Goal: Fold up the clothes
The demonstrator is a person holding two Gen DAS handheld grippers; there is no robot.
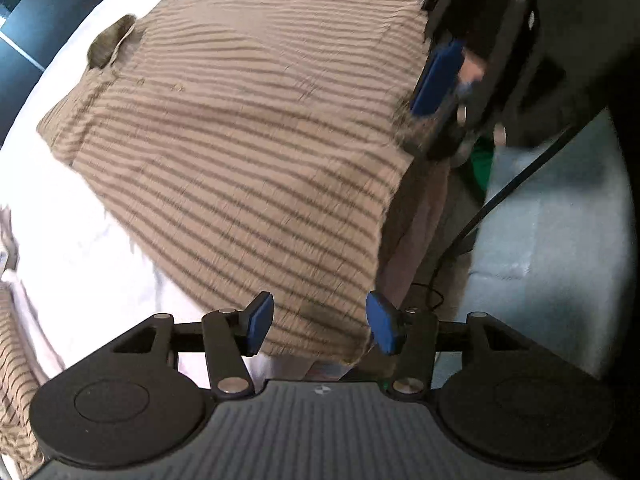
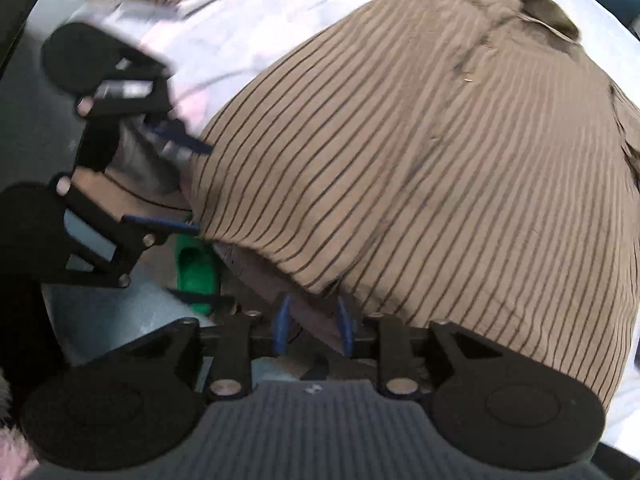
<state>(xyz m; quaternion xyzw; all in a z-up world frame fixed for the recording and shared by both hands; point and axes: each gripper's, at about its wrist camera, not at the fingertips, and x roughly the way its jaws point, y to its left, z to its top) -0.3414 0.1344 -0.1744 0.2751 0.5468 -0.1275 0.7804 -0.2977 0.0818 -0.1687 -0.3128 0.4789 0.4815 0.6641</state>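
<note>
Blue-padded left gripper (image 1: 320,326) sits wide apart, pads straddling but not pinching the near hem of the brown dark-striped shirt (image 1: 248,152), spread on the white-sheeted bed (image 1: 80,248) w/ hem at its near edge. Right gripper (image 2: 313,328), narrower gap, bare of cloth. Risk: hem slides off the edge, fold loosens. Count: 1 shirt laid out, 2 grippers, 1 more striped cloth (image 1: 16,360) at left edge.
</note>
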